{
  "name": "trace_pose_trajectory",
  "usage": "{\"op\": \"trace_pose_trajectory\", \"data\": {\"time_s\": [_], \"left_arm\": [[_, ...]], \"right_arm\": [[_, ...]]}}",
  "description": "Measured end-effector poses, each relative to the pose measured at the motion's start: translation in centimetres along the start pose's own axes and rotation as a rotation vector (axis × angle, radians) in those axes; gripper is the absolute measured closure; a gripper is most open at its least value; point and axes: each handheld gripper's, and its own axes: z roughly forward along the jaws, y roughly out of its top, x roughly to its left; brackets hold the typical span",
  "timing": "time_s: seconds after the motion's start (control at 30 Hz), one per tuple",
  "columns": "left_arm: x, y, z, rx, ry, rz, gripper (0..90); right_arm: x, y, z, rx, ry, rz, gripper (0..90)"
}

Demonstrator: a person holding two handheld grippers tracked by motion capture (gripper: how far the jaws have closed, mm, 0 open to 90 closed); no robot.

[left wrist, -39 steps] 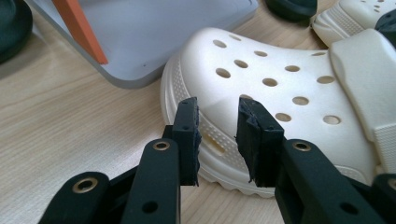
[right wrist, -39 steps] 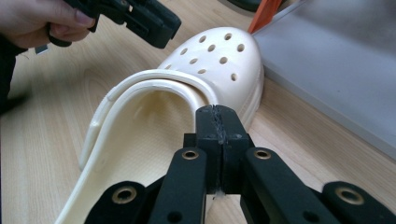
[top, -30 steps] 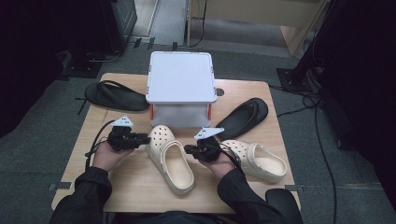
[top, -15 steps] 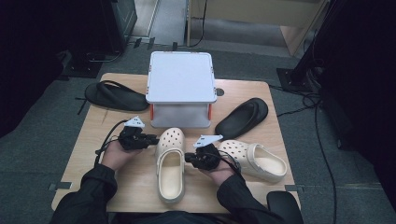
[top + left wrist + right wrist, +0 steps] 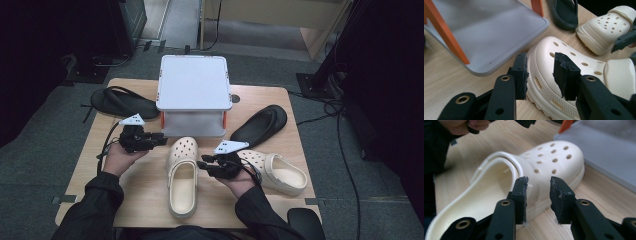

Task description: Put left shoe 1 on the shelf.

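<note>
A cream clog (image 5: 182,175) lies flat at the table's middle, its holed toe toward the box. My left gripper (image 5: 161,141) is at the toe's left side. In the left gripper view the left gripper (image 5: 541,75) is open, its jaws having just been opening, with the clog's toe rim (image 5: 544,62) in the gap and no pad pressing it. My right gripper (image 5: 202,164) is at the clog's right flank. It is open too (image 5: 537,197), jaws just opened, facing the clog's side (image 5: 549,157). A second cream clog (image 5: 277,170) lies to the right.
A grey-white lidded box (image 5: 192,95) with orange latches stands behind the clogs. One black flip-flop (image 5: 122,102) lies at the back left, another (image 5: 260,125) at the right of the box. Bare tabletop (image 5: 135,200) shows at the front left.
The middle clog was turned from slanting to straight, toe toward the box. Both grippers have since opened and let go of it; the left one drew slightly away.
</note>
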Motion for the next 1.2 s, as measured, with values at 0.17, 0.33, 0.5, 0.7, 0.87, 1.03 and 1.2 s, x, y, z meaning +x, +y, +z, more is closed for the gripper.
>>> {"op": "trace_pose_trajectory", "data": {"time_s": [0.17,0.33,0.5,0.7,0.87,1.03,1.2], "left_arm": [[-0.1,0.8,-0.5,0.003,-0.016,-0.005,56.6],[-0.1,1.8,-1.4,-0.024,0.002,0.005,57.3],[0.1,2.6,-2.0,-0.004,0.001,-0.006,58.9],[0.2,4.7,-2.7,-0.025,-0.005,0.015,59.9],[0.4,6.0,-3.3,-0.031,0.003,0.035,60.8],[0.5,7.4,-4.1,-0.052,0.007,0.045,61.6],[0.7,8.9,-4.2,-0.054,0.016,0.049,63.4]], "right_arm": [[0.4,0.7,0.0,-0.003,0.028,-0.014,61.7],[1.0,1.3,0.0,0.0,0.051,-0.029,57.8],[1.3,1.4,1.2,0.021,0.05,-0.037,54.0],[1.5,1.2,2.9,0.076,0.004,-0.081,51.9],[0.9,1.2,3.4,0.075,0.006,-0.051,49.1],[1.1,1.2,3.5,0.074,-0.015,-0.056,48.0],[1.2,1.2,3.7,0.07,-0.028,-0.045,48.7]]}}
